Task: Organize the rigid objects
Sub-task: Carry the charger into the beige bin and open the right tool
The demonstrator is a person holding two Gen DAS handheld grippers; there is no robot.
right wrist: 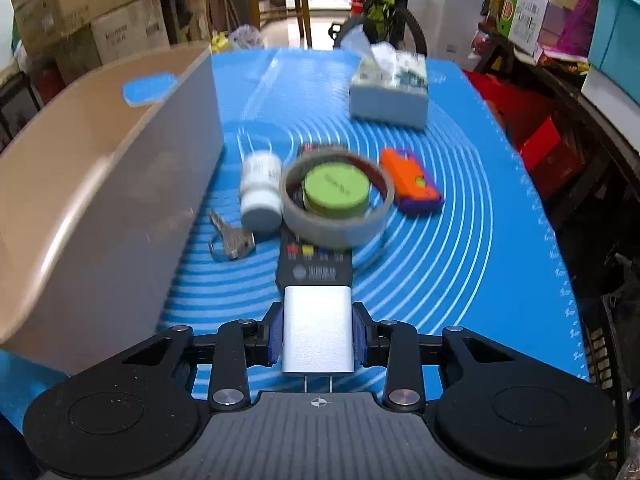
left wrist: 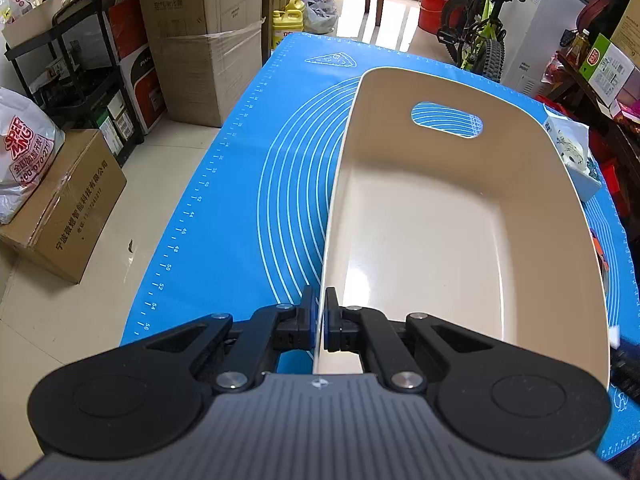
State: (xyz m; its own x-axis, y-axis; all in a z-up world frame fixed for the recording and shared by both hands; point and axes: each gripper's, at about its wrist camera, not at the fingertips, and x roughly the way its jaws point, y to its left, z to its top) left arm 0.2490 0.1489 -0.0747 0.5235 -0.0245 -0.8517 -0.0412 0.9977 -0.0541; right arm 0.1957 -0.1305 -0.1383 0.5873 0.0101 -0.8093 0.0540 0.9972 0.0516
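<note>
My left gripper is shut on the near left rim of a cream plastic bin, which is empty inside and stands on the blue mat. The bin also shows at the left of the right wrist view. My right gripper is shut on a silver rectangular block, held above the mat. Ahead of it lie a black remote, a tape roll around a green round tin, a white bottle on its side, keys and an orange and purple case.
A tissue box stands at the far end of the mat and shows at the bin's right in the left wrist view. Cardboard boxes and a shelf stand on the floor to the left. A bicycle is beyond the table.
</note>
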